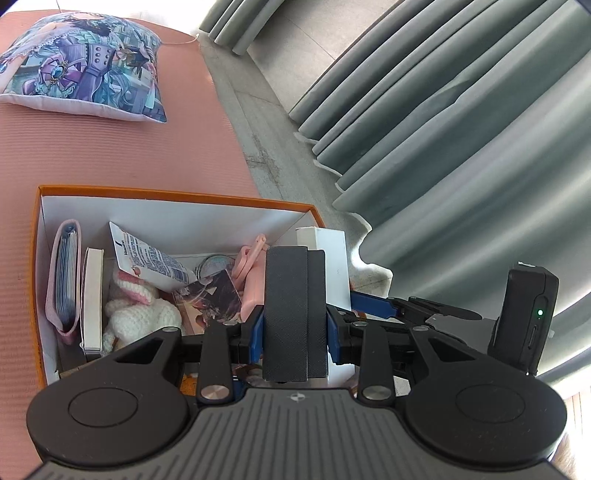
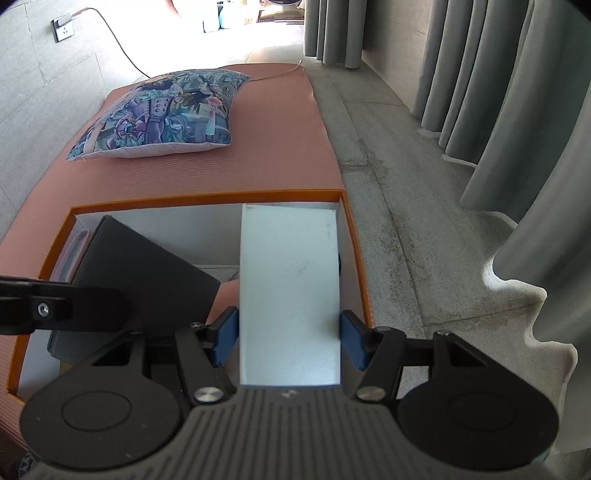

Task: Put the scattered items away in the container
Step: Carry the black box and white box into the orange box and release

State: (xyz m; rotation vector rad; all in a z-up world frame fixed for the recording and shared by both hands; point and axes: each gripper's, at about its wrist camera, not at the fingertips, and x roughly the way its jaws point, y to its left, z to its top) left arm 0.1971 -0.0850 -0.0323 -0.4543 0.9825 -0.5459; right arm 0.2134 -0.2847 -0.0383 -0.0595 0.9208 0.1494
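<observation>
An orange container [image 1: 177, 194] with white inner walls stands on a salmon mat [image 1: 110, 155]. My left gripper [image 1: 295, 336] is shut on a black textured box [image 1: 286, 288], held over the container's right part. My right gripper [image 2: 290, 339] is shut on a white box [image 2: 290, 266], held over the container's [image 2: 207, 197] right end. The black box [image 2: 147, 273] shows tilted to its left. The white box [image 1: 332, 258] stands just behind the black one. Inside lie a pink card pouch [image 1: 64, 280], a crocheted plush [image 1: 136, 310], a packet [image 1: 151, 258] and a picture card [image 1: 210, 299].
A printed cushion [image 2: 162, 114] lies on the far part of the mat [image 2: 258, 155]. Grey floor [image 2: 399, 229] and grey curtains [image 2: 517, 110] run along the right. A wall socket [image 2: 64, 29] with a cable is at the far left.
</observation>
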